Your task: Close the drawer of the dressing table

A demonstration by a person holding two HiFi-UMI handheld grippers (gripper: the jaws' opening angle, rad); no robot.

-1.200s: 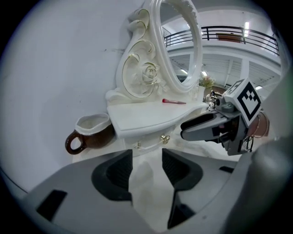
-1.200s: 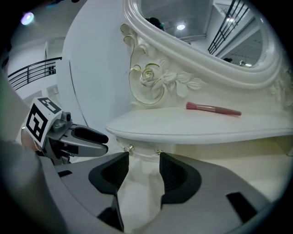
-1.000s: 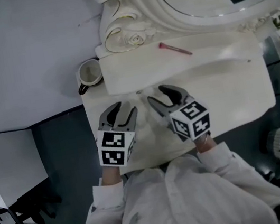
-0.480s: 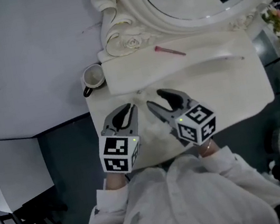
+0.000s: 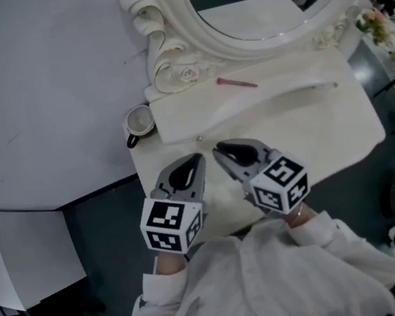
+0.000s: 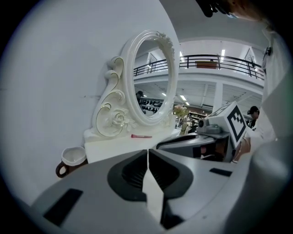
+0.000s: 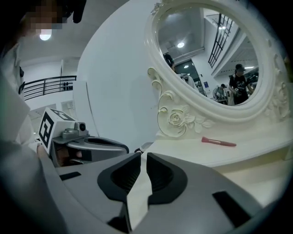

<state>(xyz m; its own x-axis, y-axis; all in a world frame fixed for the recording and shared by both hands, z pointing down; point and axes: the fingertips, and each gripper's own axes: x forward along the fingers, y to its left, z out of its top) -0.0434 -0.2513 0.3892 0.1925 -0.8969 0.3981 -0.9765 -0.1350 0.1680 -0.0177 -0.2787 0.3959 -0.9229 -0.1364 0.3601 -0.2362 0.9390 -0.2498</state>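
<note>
Both tools hang empty over the dressing table's near edge.
Their jaws have just been closing: the left tool is clenched tip to tip, the right tool shows a slit. Bare top lies open toward 3 o'clock; wall and mug crowd 10 o'clock. The drawer seems tucked under the 6 o'clock edge, which only the head view shows; the gripper views face mirror and pink stick.

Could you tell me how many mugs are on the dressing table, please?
1. The mug stands at the back left corner of the dressing table, beside the mirror. The person's sleeves hide its front edge, so another could be there.
</note>
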